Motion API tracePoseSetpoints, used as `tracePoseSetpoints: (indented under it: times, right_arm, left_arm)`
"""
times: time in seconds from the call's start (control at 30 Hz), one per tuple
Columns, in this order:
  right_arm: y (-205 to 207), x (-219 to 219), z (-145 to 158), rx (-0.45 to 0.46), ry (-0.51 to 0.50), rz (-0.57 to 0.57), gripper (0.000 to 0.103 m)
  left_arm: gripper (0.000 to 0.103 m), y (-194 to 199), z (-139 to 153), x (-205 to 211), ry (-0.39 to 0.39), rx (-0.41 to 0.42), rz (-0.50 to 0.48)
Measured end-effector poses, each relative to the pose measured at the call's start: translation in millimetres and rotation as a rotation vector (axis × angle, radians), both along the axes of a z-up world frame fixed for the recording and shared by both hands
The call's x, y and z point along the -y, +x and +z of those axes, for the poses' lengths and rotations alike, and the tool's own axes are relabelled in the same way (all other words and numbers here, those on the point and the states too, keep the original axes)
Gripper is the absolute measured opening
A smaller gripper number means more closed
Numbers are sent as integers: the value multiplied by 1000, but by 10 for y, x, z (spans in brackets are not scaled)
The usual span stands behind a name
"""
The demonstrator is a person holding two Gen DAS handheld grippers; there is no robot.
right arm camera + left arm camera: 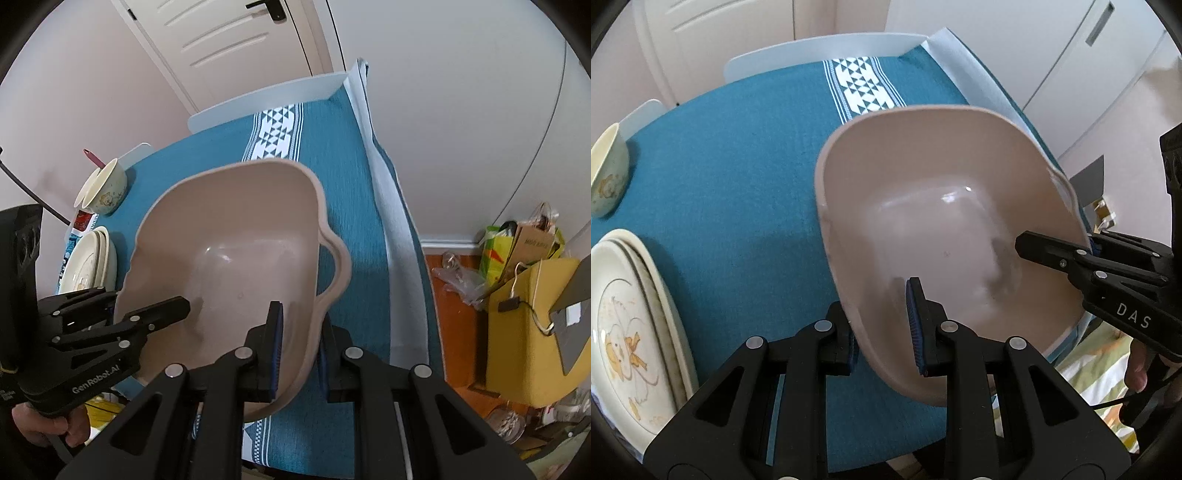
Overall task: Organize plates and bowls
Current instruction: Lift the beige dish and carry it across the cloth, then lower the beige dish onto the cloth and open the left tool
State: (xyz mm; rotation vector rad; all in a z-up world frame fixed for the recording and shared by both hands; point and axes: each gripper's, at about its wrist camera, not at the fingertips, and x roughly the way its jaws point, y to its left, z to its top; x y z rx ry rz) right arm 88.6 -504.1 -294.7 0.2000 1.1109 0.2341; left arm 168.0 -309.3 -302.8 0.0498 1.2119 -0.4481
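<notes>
My left gripper (884, 328) clamped on the pink basin's (945, 229) near wall; my right gripper (301, 350) gripping its opposite wall, plates (631, 325) left of it, blue tablecloth (738, 166) beneath

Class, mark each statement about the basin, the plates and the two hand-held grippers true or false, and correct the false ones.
1. Both hand-held grippers grip the basin. True: the left and the right each clamp its rim.
2. The basin holds plates. False: it is empty.
3. The plates are stacked on the blue cloth. True.
4. The bowl sits inside the basin. False: it stands on the cloth beyond the plates.
</notes>
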Motion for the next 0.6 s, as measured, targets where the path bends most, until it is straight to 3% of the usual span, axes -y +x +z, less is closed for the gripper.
tracePoseSetpoints:
  times: [0.23,0.3,0.37,0.4,0.53,0.6]
  right_arm:
    - [2,18,-65,-25,31,-15,18]
    - [6,28,-71,-25,45,-23,28]
    - [8,53,-70,-21,74,-41,47]
    - [9,65,-67,-19,91,-52,50]
    - [23,85,-56,-14,124,-75,50]
    - [28,83,-60,-16,131,-80,50]
  left_arm:
    - [20,17,-73,49,15,-32,-11]
    - [20,30,-92,53,21,-32,-18]
    - [20,30,-100,50,28,-30,-24]
    - [20,30,-103,48,30,-30,-27]
    - [22,40,-114,31,41,-27,-36]
    - [29,48,-114,31,50,-23,-38]
